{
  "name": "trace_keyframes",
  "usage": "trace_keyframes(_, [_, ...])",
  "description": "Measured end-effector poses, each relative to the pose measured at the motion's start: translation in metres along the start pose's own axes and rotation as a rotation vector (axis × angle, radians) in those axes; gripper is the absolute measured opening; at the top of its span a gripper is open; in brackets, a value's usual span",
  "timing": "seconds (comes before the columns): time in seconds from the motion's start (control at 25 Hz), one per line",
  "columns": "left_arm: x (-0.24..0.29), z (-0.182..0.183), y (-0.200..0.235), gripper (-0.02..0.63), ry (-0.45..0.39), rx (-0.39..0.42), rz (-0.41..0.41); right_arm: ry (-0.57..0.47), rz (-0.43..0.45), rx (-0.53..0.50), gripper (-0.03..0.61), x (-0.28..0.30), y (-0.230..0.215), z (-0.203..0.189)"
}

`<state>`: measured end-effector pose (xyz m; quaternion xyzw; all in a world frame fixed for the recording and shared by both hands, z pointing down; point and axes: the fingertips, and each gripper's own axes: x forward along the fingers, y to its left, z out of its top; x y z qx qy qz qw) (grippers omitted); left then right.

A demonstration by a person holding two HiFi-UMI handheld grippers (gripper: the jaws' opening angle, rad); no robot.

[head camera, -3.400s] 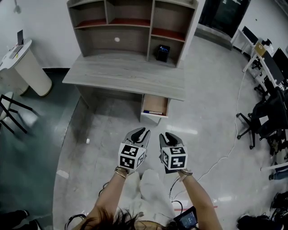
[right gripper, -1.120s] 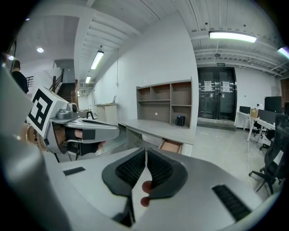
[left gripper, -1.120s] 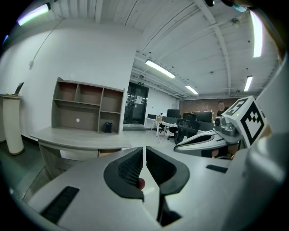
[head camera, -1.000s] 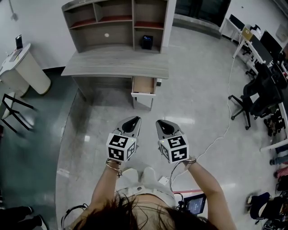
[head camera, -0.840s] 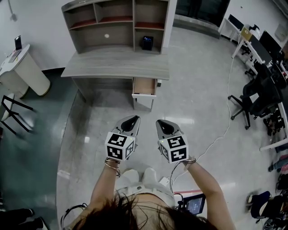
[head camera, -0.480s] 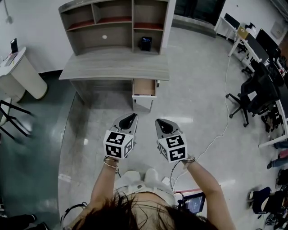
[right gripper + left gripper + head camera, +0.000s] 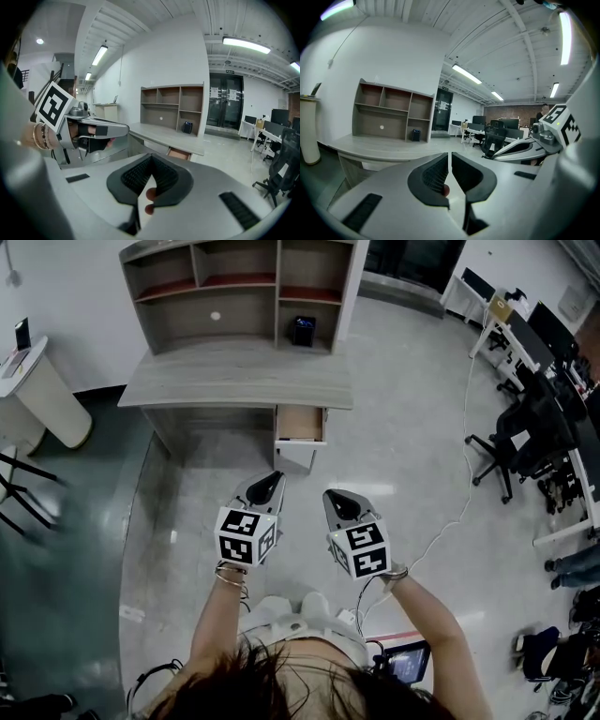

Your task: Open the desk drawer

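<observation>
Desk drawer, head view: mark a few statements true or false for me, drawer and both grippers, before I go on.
The drawer stands pulled out from under the desk. True.
The left gripper grips the drawer front. False: it hangs over the floor, apart from the drawer, shut on nothing.
The right gripper is shut and empty. True.
The black object stands on the desktop. False: it stands in a shelf compartment above the desktop.

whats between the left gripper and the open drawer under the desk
Only bare pale floor lies between the left gripper and the pulled-out drawer. Nothing stands in that stretch, and the head view shows it.
</observation>
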<state>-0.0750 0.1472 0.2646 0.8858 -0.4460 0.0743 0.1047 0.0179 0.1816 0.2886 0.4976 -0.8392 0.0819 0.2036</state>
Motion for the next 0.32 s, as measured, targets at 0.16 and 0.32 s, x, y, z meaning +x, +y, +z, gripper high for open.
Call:
trace_keyframes(0.16, [0.002,0.0,0.007,0.031,-0.006,-0.018,0.004,0.01,-0.008,0.001,0.018,0.0,-0.001,-0.003])
trace_keyframes(0.32, [0.0,-0.001,0.016,0.031,-0.01,-0.034,0.01,0.012,-0.018,-0.001,0.02,0.003,0.001,-0.003])
